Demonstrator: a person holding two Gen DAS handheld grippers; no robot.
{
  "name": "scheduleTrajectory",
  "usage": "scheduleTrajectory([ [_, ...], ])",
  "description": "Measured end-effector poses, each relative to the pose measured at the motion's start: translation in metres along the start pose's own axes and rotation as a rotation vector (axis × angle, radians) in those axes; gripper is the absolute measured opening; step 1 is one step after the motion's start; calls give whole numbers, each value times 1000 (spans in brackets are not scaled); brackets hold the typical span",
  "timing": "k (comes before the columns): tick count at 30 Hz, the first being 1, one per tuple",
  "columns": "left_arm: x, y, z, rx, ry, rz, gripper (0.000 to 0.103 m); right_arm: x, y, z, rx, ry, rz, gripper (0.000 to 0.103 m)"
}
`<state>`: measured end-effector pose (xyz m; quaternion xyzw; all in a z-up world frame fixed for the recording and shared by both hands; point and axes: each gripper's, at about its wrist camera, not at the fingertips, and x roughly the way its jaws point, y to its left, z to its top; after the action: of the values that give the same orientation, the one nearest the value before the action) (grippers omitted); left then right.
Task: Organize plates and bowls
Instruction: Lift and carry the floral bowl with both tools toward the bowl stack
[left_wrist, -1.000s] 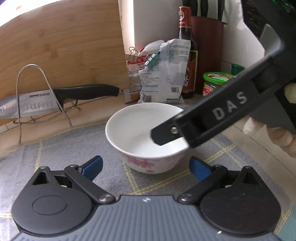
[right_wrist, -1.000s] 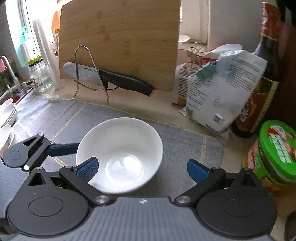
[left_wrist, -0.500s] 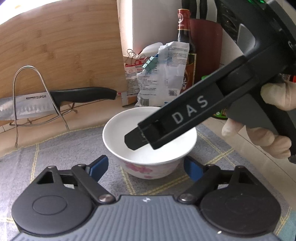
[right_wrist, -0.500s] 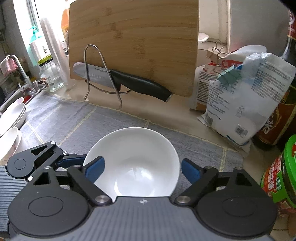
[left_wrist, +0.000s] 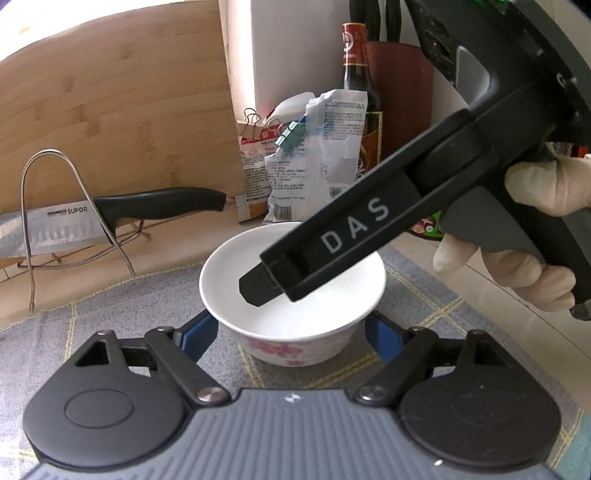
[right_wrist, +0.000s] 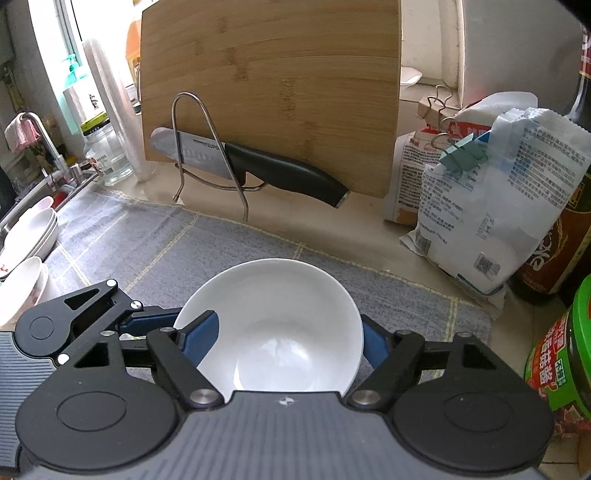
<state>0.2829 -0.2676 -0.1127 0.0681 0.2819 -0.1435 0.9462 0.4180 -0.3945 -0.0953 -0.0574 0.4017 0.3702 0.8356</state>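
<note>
- The white bowl (left_wrist: 291, 291) with pink flowers on its outer wall stands upright on the grey checked cloth (left_wrist: 110, 302), at the centre of the left wrist view and at lower centre of the right wrist view (right_wrist: 273, 325).
- The left hand-held gripper (left_wrist: 291, 332) is spread wide, its blue pads (left_wrist: 197, 334) standing either side of the bowl's wall; whether they touch it I cannot tell.
- The right hand-held gripper (right_wrist: 284, 343) is also spread, with one blue pad (right_wrist: 201, 338) in front of the bowl's left rim and the other beside its right rim. In the left wrist view its black finger marked "DAS" (left_wrist: 332, 251) reaches down from the upper right over the bowl's mouth, held by a gloved hand (left_wrist: 532, 236) at the right edge.
- The cloth lies on the pale desk (right_wrist: 332, 229).
- Behind the bowl, a knife (right_wrist: 258, 166) with a black handle lies through a wire rack (right_wrist: 207, 147), in front of a wooden cutting board (right_wrist: 273, 81) leaning upright.
- To the right stand clipped food bags (right_wrist: 491, 206), a dark sauce bottle (left_wrist: 360, 92) and a green-lidded jar (right_wrist: 565, 354).
- At the left edge of the right wrist view, more white plates and bowls (right_wrist: 26, 251) sit stacked by the sink, with a glass jar (right_wrist: 103, 155) behind them.
</note>
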Motion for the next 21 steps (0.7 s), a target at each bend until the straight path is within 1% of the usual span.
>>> scheduleTrajectory([
  [6, -4, 1, 2, -2, 11, -3, 86, -6, 7, 0, -14, -5, -12, 84],
  [10, -14, 2, 3, 10, 16, -13, 86, -12, 12, -1, -13, -1, -8, 84],
  [16, -38, 6, 2, 35, 37, -29, 86, -24, 29, -7, 0, 14, -14, 84],
  [21, -62, 11, -3, 36, 52, -36, 86, -36, 49, -13, 15, 14, 2, 84],
])
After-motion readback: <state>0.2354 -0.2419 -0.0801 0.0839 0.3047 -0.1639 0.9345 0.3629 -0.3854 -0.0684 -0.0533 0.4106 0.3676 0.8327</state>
